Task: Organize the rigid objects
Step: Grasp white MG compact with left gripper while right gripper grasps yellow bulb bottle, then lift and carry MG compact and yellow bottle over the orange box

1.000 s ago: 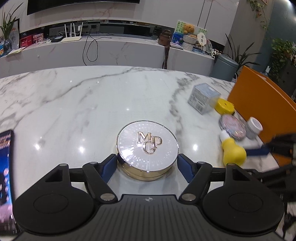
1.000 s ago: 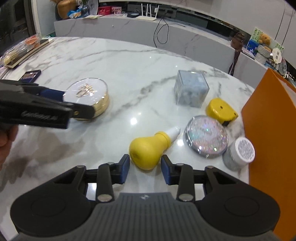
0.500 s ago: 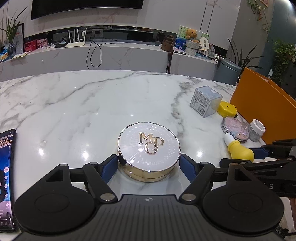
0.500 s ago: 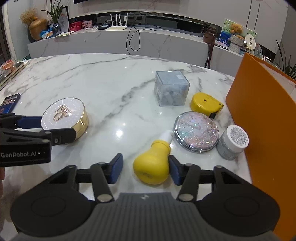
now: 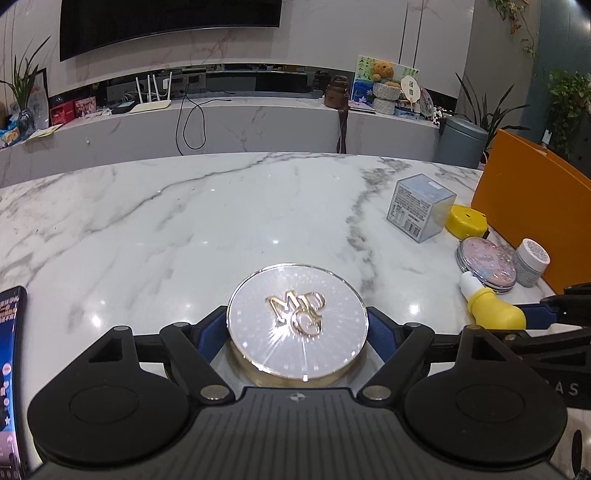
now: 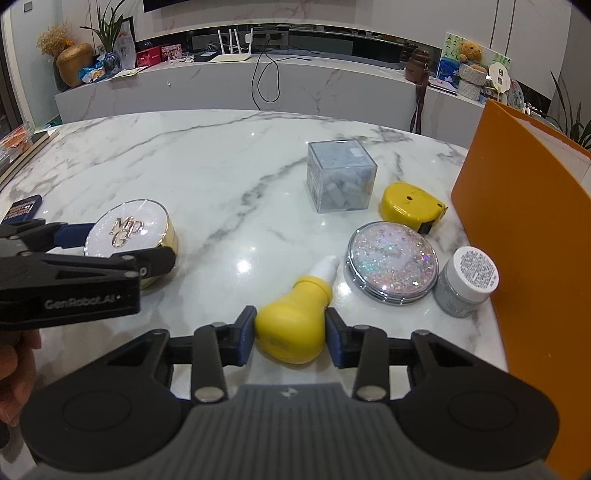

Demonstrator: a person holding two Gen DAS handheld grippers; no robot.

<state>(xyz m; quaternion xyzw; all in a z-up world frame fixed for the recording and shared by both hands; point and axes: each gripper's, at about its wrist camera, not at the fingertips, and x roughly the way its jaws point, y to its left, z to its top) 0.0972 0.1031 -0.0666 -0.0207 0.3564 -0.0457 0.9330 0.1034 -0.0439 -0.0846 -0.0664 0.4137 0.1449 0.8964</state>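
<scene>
— Gripped between the blue pads of the left tongs (image 5: 297,328) is a round gold compact (image 5: 297,325); how is it finished?

— A pale, sparkling lid is seen on it, set with raised gold letters, over a polished gold wall. It is clasped on both sides by the pads, and in the right wrist view it (image 6: 131,242) is seen tilted, its far edge just above the white marble surface (image 5: 184,229).

— And what is held by the right tongs (image 6: 290,334)?

— A yellow bulb-shaped bottle (image 6: 295,317) with a white nozzle is pressed between their pads, which are closed onto its fat end. It is laid on its side, the nozzle pointed toward a glitter-filled round compact (image 6: 393,262).

— What else is found near it?

— A small grey jar with a white printed lid (image 6: 467,282) is placed just beside the glitter compact, against an orange box (image 6: 524,229). A yellow tape measure (image 6: 412,206) and a clear cube box of grey pieces (image 6: 341,181) are set behind them. A phone (image 5: 9,380) is laid at the left edge of the surface.

— And the room?

— A long marble counter (image 6: 295,85) is seen beyond, on which a white router (image 6: 231,55) and a looped black cable (image 6: 267,79) are kept. A dark screen (image 5: 170,22) is mounted on the wall, and potted plants are stood at either side.
</scene>
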